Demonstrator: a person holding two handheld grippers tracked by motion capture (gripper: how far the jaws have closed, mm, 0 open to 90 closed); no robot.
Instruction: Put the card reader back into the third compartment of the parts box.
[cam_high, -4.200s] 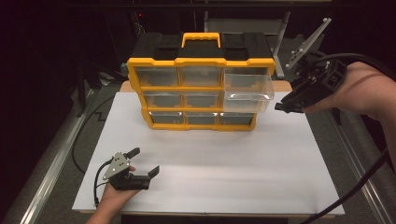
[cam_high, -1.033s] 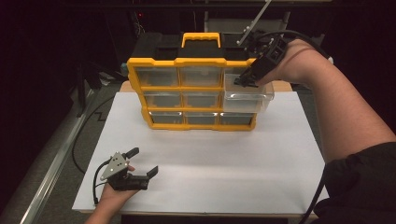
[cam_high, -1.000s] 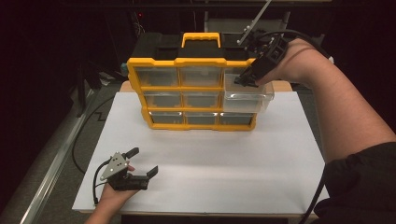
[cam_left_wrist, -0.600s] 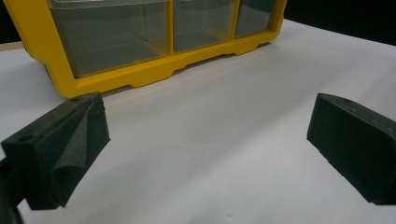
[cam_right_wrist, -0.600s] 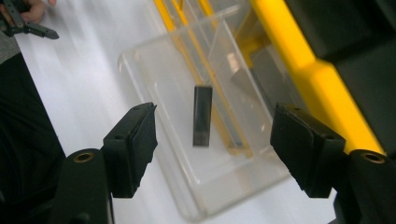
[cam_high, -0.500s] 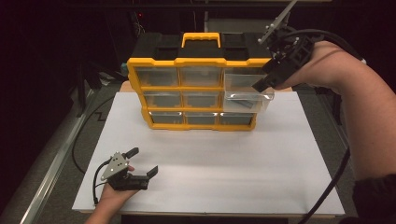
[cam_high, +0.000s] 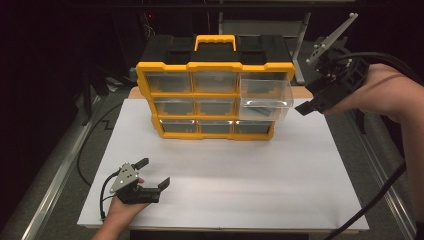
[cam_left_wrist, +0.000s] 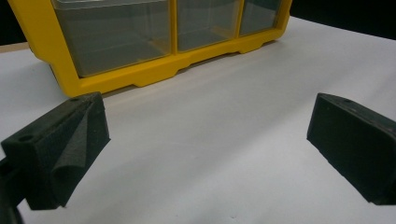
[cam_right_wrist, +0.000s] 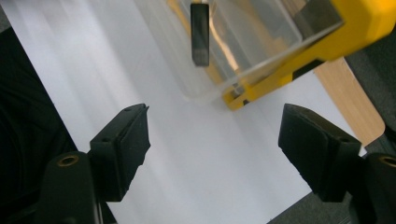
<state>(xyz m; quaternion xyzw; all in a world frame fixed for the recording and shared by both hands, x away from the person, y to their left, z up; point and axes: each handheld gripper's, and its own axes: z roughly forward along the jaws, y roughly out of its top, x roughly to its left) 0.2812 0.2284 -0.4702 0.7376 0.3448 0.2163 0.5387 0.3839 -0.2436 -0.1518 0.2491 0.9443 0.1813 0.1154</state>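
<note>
Clear drawer (cam_high: 265, 96) is seen pulled partway out of the top right slot of the yellow organiser (cam_high: 215, 100), which stands at the far side of the white sheet (cam_high: 225, 175) under its yellow carry handle (cam_high: 215, 41). A small dark block (cam_right_wrist: 200, 33) is seen lying inside the drawer in the right gripper view; in the high view a dark shape is made out on the drawer's floor. The other drawers of the organiser are pushed in. The right gripper (cam_high: 306, 108) is held in the air just to the right of the drawer, apart from it, and its jaws have just been opening; they are spread wide and nothing is gripped between them, as the white sheet is seen through the gap in its own view (cam_right_wrist: 212, 140). The left gripper (cam_high: 152, 172) is rested on the near left part of the sheet, well apart from the organiser, with its jaws released and wide and nothing between them (cam_left_wrist: 210, 140).
</note>
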